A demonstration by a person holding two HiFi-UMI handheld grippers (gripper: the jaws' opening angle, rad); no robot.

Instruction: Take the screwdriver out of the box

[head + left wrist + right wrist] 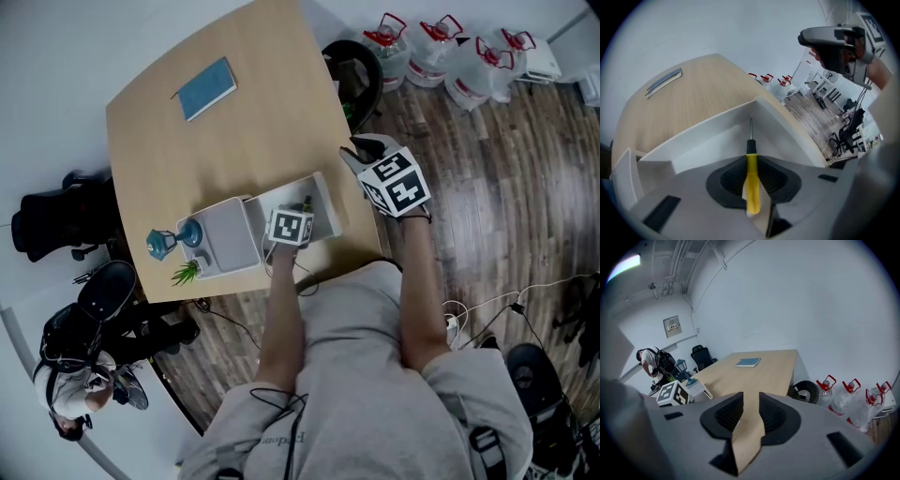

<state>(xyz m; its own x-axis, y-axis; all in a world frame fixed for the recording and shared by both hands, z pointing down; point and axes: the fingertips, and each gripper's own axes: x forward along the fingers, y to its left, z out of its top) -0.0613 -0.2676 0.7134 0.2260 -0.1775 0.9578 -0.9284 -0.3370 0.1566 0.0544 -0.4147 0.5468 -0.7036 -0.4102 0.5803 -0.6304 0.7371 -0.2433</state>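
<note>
**Pale wood table, white box: left gripper has the screwdriver**

The left gripper is closed on the screwdriver. Its dark pads press the yellow handle from both sides. The black collar and thin metal shaft stick out beyond them, aimed into the box's far corner. Whether the tip touches the box wall cannot be told. In the head view this gripper stands over the open box at the frame's centre, near the table's lower edge. Just left of the box lies a flat pale panel, then a small blue lamp and a green plant. The right gripper is held off the table's right edge, its jaws a narrow way apart with nothing between them. A blue notebook lies at the table's upper left. Water bottles stand on the plank floor at upper right.
</note>
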